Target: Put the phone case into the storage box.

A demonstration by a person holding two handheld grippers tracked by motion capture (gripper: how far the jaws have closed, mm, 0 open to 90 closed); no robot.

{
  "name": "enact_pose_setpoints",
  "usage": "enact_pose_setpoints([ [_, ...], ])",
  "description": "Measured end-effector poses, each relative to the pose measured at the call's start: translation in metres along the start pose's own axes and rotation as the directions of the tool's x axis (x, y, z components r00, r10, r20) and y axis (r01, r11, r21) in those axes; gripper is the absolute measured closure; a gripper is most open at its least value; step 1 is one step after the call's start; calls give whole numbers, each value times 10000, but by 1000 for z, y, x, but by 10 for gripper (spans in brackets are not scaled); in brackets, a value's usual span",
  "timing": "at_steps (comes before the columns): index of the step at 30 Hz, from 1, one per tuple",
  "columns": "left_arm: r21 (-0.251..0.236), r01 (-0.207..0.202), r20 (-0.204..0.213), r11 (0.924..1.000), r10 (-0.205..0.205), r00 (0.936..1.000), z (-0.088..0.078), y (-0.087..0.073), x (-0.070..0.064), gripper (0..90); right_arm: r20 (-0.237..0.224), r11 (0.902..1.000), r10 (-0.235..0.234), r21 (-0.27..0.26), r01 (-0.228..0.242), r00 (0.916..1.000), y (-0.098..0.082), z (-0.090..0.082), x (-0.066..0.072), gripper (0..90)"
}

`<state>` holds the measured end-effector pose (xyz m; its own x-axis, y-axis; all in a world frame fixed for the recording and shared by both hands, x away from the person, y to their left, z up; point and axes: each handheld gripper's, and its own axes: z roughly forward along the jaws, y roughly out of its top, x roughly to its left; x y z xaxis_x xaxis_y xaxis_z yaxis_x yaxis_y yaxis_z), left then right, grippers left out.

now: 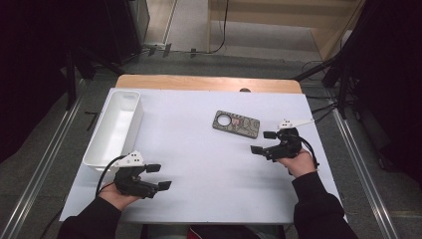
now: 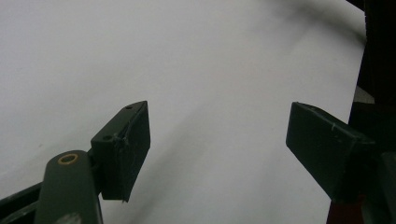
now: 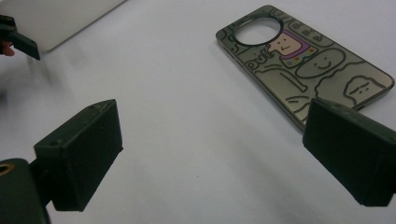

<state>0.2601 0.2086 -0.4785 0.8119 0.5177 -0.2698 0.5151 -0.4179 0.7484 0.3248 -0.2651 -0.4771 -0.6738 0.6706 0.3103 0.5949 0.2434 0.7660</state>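
Spread wide and empty, the right gripper [image 3: 210, 154] hovers just short of the phone case [image 3: 306, 65], which lies flat on the white table [image 1: 199, 164] ahead of its far jaw. Nothing looks done yet: grasping and carrying remain. Well away from the case, the left gripper [image 1: 158, 177] also gapes beside the empty white bin [image 1: 115, 127].
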Motion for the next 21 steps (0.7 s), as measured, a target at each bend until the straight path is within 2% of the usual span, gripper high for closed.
enact_pose_setpoints([
  [21, 57, -6, 3, 10000, 6, 10000, 1, 0, 1, 216, -7, 9997, -242, 88, 242, 9997, 26, 11, -15, 38],
])
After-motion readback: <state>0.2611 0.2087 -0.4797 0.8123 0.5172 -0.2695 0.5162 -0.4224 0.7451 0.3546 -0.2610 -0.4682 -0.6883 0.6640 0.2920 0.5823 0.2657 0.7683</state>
